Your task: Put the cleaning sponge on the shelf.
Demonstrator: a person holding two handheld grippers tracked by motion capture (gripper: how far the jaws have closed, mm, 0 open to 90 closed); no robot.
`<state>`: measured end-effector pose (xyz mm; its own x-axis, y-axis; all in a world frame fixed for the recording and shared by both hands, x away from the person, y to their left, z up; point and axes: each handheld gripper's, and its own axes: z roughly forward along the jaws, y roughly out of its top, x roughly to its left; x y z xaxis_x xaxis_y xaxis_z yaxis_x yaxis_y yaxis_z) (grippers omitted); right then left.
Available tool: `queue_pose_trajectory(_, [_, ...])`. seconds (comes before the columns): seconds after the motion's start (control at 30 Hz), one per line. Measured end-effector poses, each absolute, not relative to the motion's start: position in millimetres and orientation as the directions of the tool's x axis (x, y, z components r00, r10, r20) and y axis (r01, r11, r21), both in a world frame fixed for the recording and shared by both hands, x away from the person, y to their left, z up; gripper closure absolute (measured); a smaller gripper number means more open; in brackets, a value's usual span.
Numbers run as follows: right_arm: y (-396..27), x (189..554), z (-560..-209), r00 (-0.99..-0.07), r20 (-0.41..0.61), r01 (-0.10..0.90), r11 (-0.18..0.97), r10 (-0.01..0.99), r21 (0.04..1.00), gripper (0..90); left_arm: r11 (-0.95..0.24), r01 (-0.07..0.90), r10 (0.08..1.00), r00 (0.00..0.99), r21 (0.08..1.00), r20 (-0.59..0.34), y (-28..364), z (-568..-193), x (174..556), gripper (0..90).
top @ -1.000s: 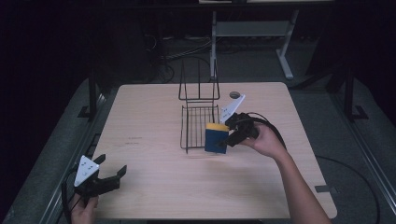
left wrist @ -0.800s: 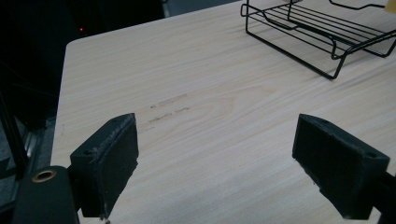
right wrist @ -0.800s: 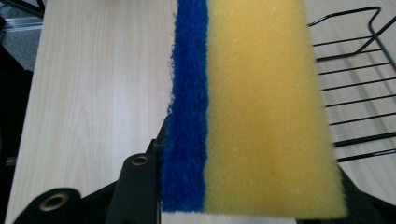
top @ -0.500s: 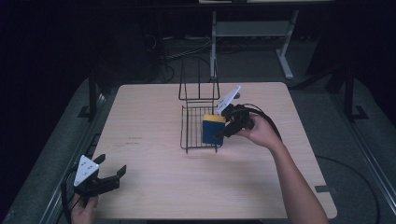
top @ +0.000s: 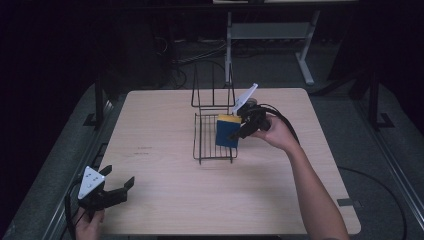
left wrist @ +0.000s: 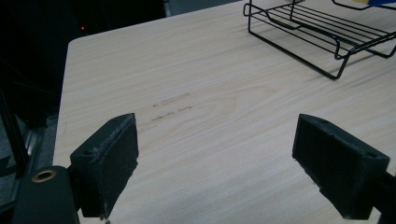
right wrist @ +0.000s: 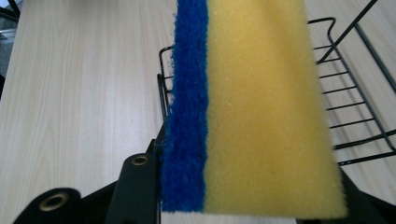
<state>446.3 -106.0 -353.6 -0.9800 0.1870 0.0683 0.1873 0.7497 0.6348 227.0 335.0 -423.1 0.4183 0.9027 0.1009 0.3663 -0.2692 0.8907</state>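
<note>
Clamping a yellow foam sponge with a blue scouring layer (top: 227, 131), the right tool (top: 239, 131) has carried it over the black wire rack (top: 214, 144) at frame centre, probably for placing; the left tool (top: 116, 192) waits agape, lower left.

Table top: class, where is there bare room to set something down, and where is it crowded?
Bare wood spreads left of the wire rack, up to the table's left edge, and across the near strip between the left gripper and the person's right forearm. It is crowded at the rack, where the right gripper holds the sponge over it.
</note>
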Motion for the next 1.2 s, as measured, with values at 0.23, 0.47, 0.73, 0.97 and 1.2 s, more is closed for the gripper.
queue_pose_trajectory(0.23, [-105.8,457.4,-352.8,-0.977,0.075,0.201,0.734,0.201,0.649,56.9,-0.263,0.365,0.905,0.414,0.893,0.097,335.7,-423.6,227.0,13.9])
queue_pose_trajectory(0.47, [-101.0,468.0,-353.7,-0.974,0.079,0.213,0.746,0.211,0.631,56.9,-0.266,0.366,0.905,0.414,0.892,0.1,336.2,-423.8,227.0,13.9])
queue_pose_trajectory(0.73, [-102.8,477.8,-361.7,-0.967,0.113,0.245,0.721,0.227,0.648,56.9,-0.267,0.365,0.903,0.418,0.892,0.099,335.4,-424.3,227.6,13.9])
queue_pose_trajectory(0.97, [-95.4,483.2,-374.0,-0.969,0.118,0.241,0.735,0.216,0.634,56.9,-0.266,0.365,0.904,0.416,0.892,0.099,336.5,-424.0,227.3,13.9])
queue_pose_trajectory(1.2, [-90.8,486.1,-380.5,-0.969,0.098,0.238,0.748,0.227,0.619,56.8,-0.268,0.366,0.902,0.42,0.891,0.099,336.8,-424.4,227.4,13.9])
